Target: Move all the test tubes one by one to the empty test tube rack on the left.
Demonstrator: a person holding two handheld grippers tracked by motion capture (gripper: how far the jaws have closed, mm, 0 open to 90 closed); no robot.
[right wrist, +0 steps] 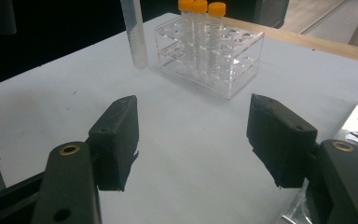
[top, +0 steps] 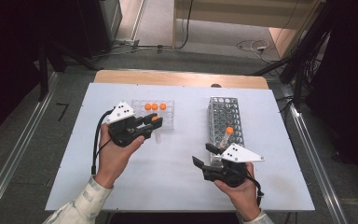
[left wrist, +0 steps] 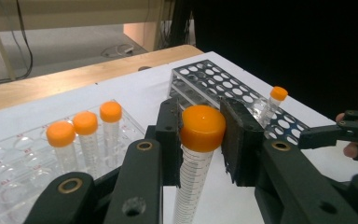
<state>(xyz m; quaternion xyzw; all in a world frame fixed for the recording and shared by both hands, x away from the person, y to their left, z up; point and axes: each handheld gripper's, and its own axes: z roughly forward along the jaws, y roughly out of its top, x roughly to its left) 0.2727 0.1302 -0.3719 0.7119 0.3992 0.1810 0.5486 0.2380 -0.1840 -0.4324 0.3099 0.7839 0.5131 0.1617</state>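
The bench is a white sheet laid over a wooden top whose pale edge shows at the far side. Grey floor surrounds it, with metal rails along both sides, loose cables beyond the far edge and dark equipment at the room's left and right. Faint red markings sit on the clear rack, too small to read.

The left hand-held gripper pinches an orange-capped tube just under its cap, holding it upright above the bench, just beside the clear rack, where three more capped tubes stand in a row. The right hand-held gripper has its jaws spread with nothing between them, over bare bench, close beside the metal rack. One capped tube stands tilted in that metal rack.
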